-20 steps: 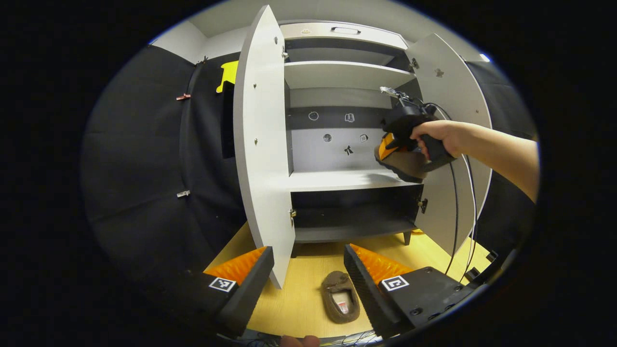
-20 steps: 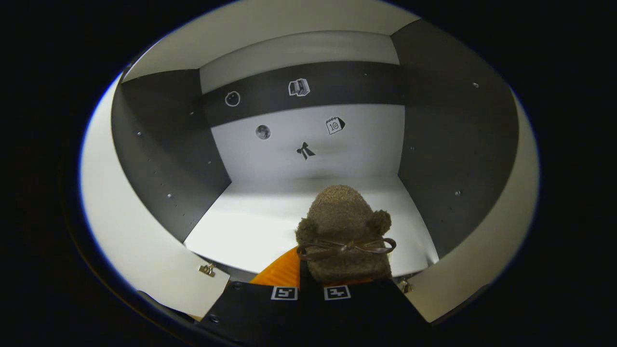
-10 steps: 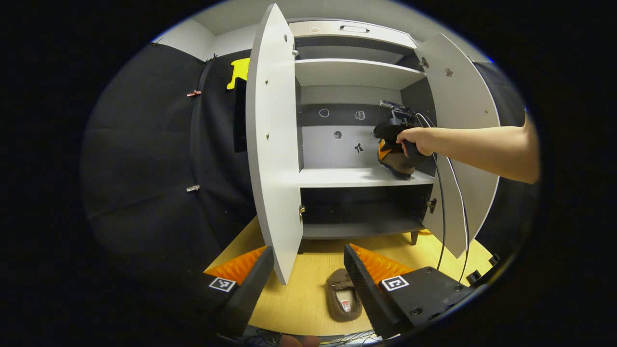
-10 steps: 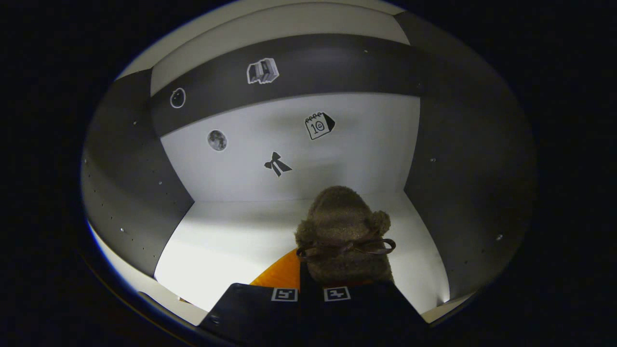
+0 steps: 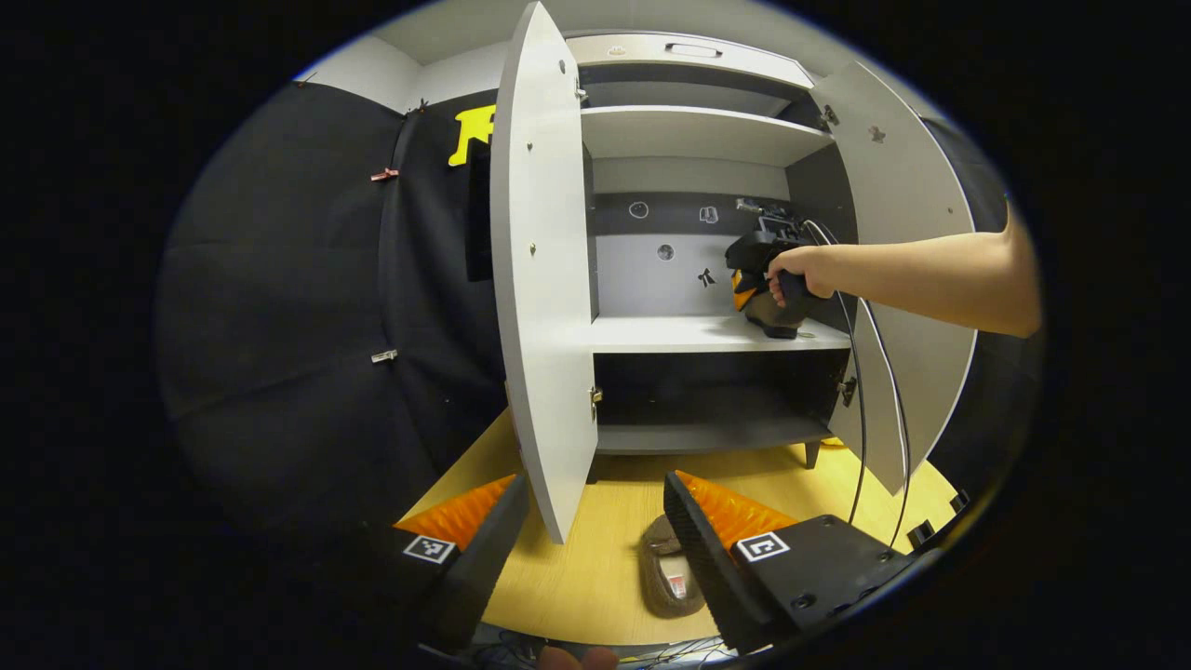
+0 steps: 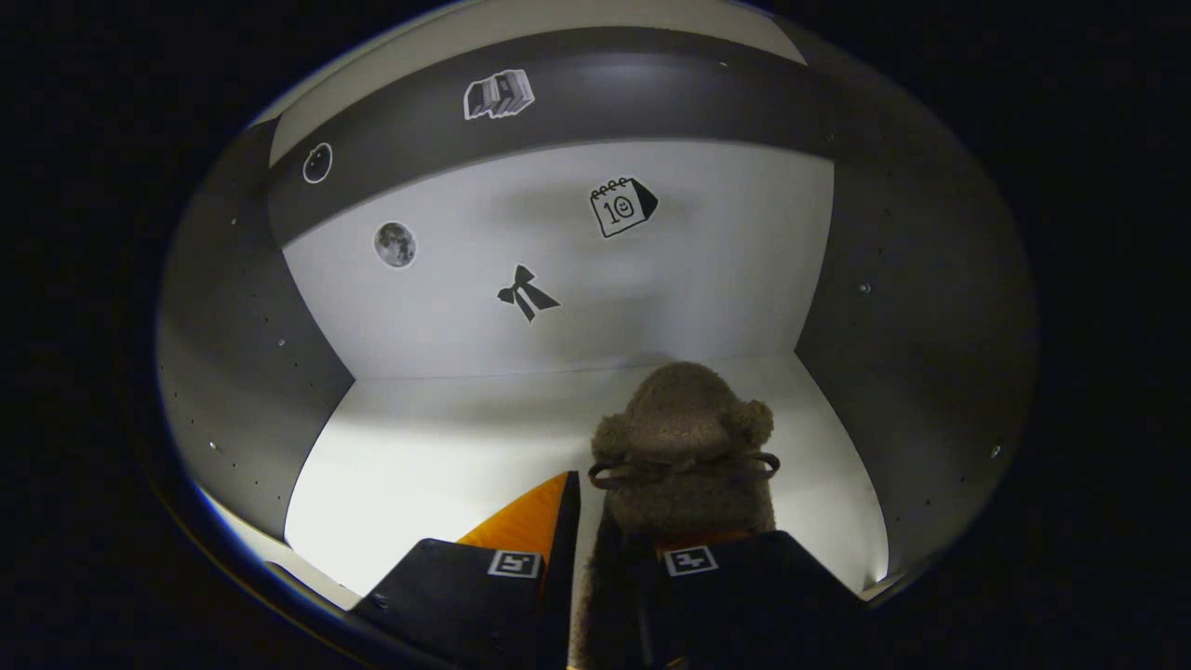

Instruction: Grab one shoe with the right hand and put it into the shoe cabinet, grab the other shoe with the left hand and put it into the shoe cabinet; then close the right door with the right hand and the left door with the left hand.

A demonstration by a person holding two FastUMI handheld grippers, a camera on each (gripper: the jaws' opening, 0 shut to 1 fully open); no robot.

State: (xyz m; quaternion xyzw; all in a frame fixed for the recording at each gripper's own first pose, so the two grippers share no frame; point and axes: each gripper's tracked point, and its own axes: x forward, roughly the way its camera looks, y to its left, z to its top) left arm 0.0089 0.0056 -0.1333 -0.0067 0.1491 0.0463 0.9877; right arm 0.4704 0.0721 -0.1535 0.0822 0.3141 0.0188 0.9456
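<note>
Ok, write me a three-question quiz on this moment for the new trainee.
1. True or false: the second slipper already sits inside the cabinet.
2. The slipper at the right gripper rests on: A) the top shelf, B) the middle shelf, C) the floor.
3. Fill in: both cabinet doors stand ____.

Key: 1 false; 2 B; 3 open.
</note>
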